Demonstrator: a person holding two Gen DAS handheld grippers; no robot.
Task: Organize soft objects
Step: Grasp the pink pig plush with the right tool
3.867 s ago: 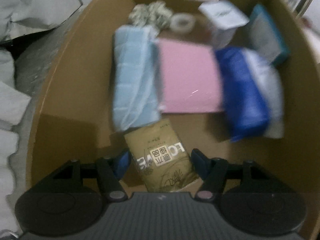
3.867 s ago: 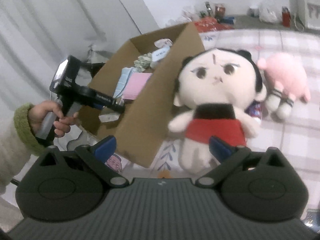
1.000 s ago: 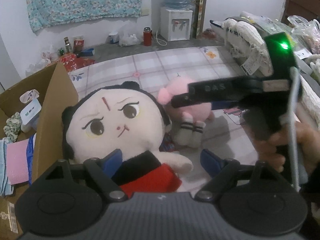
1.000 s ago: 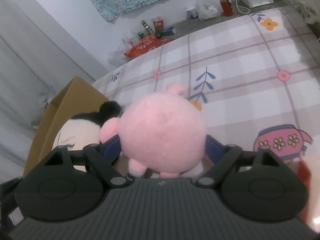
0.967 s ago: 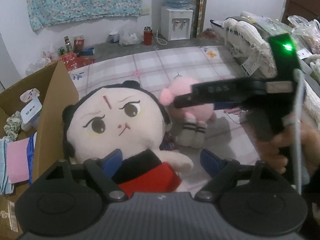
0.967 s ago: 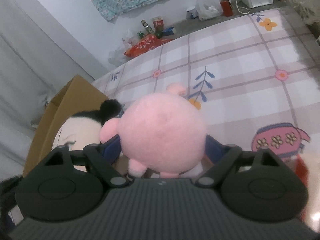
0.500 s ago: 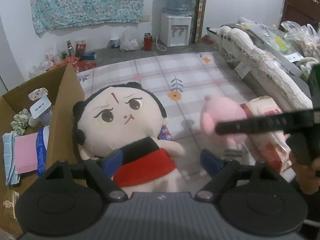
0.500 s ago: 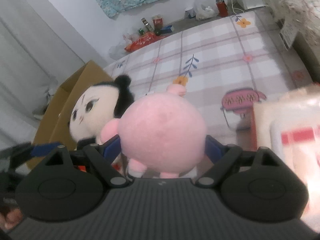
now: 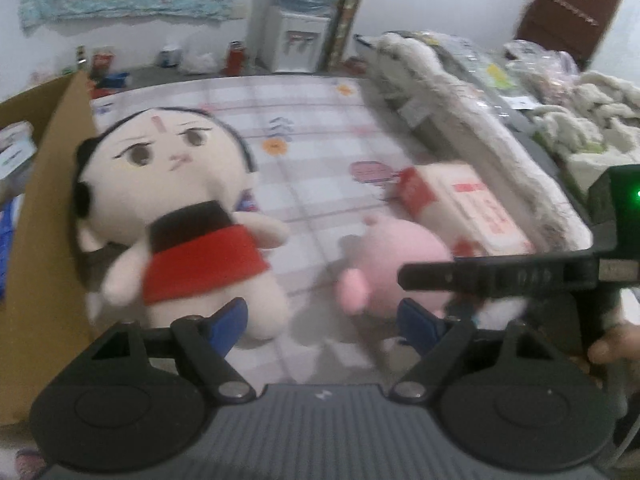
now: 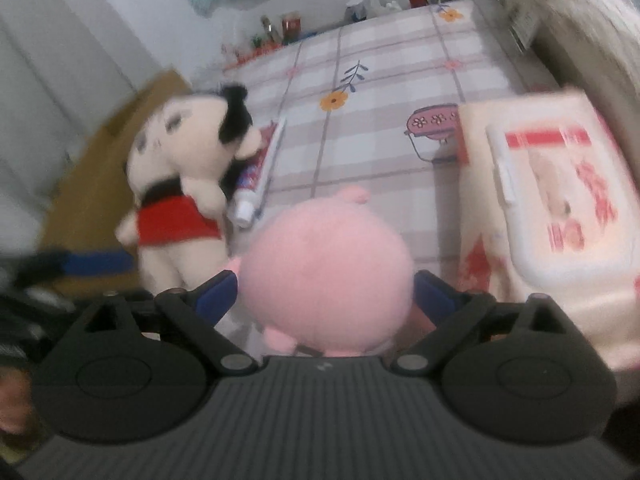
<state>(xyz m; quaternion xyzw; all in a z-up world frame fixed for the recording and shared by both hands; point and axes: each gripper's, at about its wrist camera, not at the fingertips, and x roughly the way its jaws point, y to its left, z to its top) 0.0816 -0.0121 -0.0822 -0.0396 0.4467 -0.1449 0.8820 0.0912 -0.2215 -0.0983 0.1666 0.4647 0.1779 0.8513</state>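
The pink plush [image 10: 326, 276] is flanked by the right gripper's [image 10: 325, 298] opening jaws, just left of the wipes pack [image 10: 556, 204]. The left gripper's [image 9: 320, 320] closing jaws are spread, nothing between them.

**Both wrist cams pretty smeary, soft indoor light**

Lighting is flat and a bit dim, kind of cool white, with no hard glare anywhere. The only bright spot is a tiny green LED [image 9: 631, 194] at the right edge of the left view. Shadows are weak: a soft grey patch on the checked mat [image 9: 320, 184] beside the pink plush [image 9: 394, 258].

Motion blur everywhere. In the right view the big-headed doll [image 10: 188, 168] is smeared into streaks, and the wipes pack [image 10: 560, 208] has fuzzy print. The left view is a bit sharper in the middle but still mushy. Heavy fisheye bend at the edges, with dark vignetted corners.
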